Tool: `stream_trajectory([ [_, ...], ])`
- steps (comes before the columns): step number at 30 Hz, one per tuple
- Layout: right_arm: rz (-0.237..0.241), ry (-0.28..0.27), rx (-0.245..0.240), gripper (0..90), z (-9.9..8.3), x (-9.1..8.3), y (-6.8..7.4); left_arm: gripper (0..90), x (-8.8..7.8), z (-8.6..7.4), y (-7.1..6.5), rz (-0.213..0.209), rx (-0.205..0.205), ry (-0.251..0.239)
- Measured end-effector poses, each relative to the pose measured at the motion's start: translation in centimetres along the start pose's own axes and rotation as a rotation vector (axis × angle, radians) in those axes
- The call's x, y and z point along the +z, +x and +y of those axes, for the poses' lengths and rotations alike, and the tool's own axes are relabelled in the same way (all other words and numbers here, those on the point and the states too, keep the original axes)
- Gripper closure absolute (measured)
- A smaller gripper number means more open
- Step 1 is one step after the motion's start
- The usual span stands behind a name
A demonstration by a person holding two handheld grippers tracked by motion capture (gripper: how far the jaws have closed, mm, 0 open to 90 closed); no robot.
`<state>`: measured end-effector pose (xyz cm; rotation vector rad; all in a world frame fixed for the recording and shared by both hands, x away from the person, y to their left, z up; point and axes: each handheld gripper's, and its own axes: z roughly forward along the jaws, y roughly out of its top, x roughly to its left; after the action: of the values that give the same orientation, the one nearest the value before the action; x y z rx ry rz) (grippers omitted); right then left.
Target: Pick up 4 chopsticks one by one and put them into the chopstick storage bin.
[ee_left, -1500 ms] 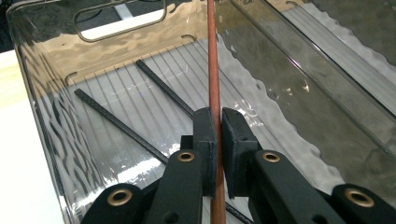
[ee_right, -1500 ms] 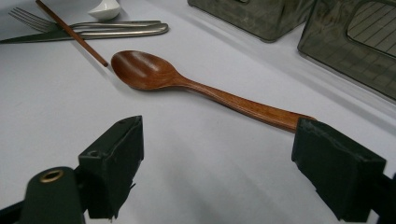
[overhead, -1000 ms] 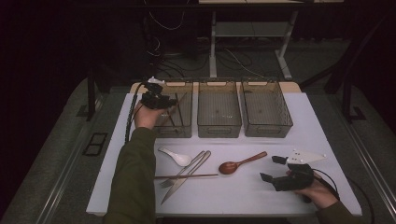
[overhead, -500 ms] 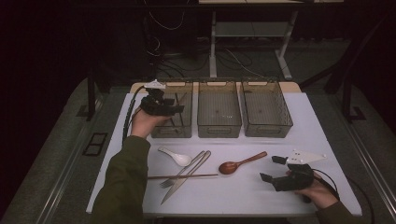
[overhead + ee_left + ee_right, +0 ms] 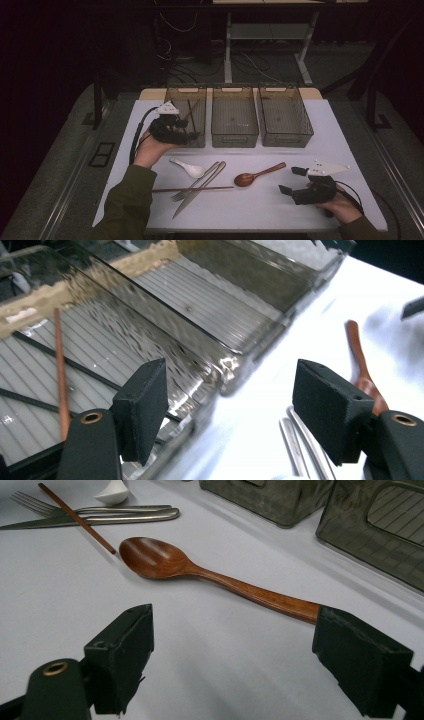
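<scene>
The left gripper (image 5: 186, 131) hangs at the near rim of the left bin (image 5: 200, 91), at about ten o'clock on the table (image 5: 350, 150). Its jaws have just been opening and stand apart with nothing between them. Inside that bin lie a brown chopstick (image 5: 61, 385) and some thin dark sticks, possibly more chopsticks; the ribbed floor blurs them.

The right gripper (image 5: 291, 180), at about four o'clock, rests low with its jaws wide and empty. The wooden spoon (image 5: 200, 572) lies just ahead of it, the handle end reaching toward one jaw.

The risk I see is on the right: the spoon is smooth, rounded polished wood on a slick white top, and a slanted pinch on its thin handle could make it skid or spin away. On the left, a careless withdrawal could nudge the light, clear smoked-plastic bin.

Toward six o'clock sit a glossy white soup spoon (image 5: 187, 168), a steel fork (image 5: 197, 181), a flat steel knife (image 5: 197, 192) and a second chopstick (image 5: 192, 189) lying across them.
</scene>
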<state>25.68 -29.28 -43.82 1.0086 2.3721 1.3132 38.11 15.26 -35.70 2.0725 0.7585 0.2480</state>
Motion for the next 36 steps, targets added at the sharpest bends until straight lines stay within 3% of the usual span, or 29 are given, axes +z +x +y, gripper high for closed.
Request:
stream_trajectory([
  [9,-0.001,0.001,-0.003,16.6,0.0,0.0,0.1,31.1,-0.9,-2.8,-2.9,-0.037,0.026,-0.008],
  [19,-0.006,0.004,-0.006,16.6,0.0,0.1,0.2,44.9,-1.5,-5.7,-5.1,-0.073,0.052,-0.001],
  [29,-0.016,0.001,-0.001,16.6,0.0,0.1,0.1,65.2,-1.3,-8.5,-5.9,-0.129,0.063,0.032],
  [36,-0.02,0.004,-0.003,16.6,0.0,0.1,0.1,69.8,-0.5,-9.5,-6.3,-0.17,0.081,0.088],
])
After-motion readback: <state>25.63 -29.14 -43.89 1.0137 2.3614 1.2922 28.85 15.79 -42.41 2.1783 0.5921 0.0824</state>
